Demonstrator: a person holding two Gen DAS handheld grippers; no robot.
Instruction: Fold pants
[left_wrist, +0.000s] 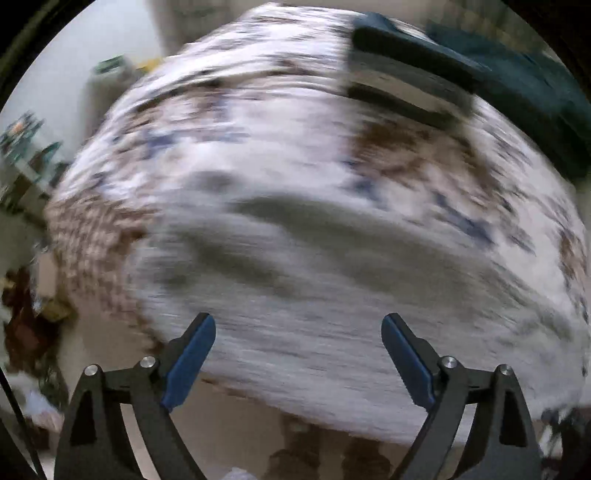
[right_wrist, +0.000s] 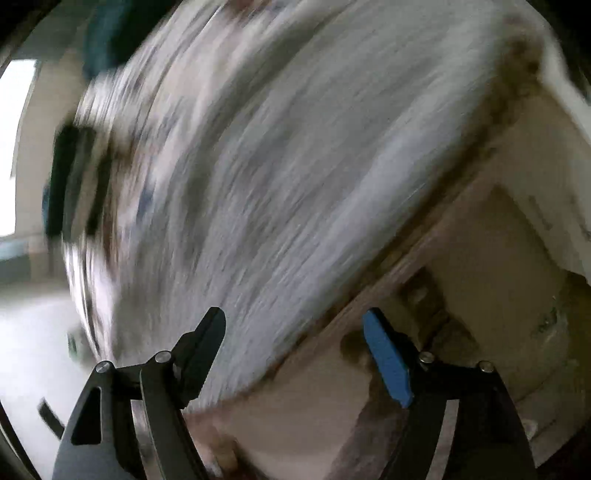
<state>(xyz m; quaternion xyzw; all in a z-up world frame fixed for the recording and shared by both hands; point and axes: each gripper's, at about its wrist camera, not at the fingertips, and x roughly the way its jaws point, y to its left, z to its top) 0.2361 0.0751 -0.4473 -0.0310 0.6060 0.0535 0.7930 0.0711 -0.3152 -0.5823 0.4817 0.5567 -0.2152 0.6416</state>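
Left gripper (left_wrist: 298, 328), blue pads spread wide, nothing between them; below, grey striped pants (left_wrist: 295, 280), heavily blurred, spread on a patterned bedcover (left_wrist: 258, 122). Right gripper (right_wrist: 293, 325), likewise released and empty, above the pants (right_wrist: 280, 166) near the bed's edge. Beyond, a dark flat object (left_wrist: 410, 70), possibly a folded garment. No containers discernible.
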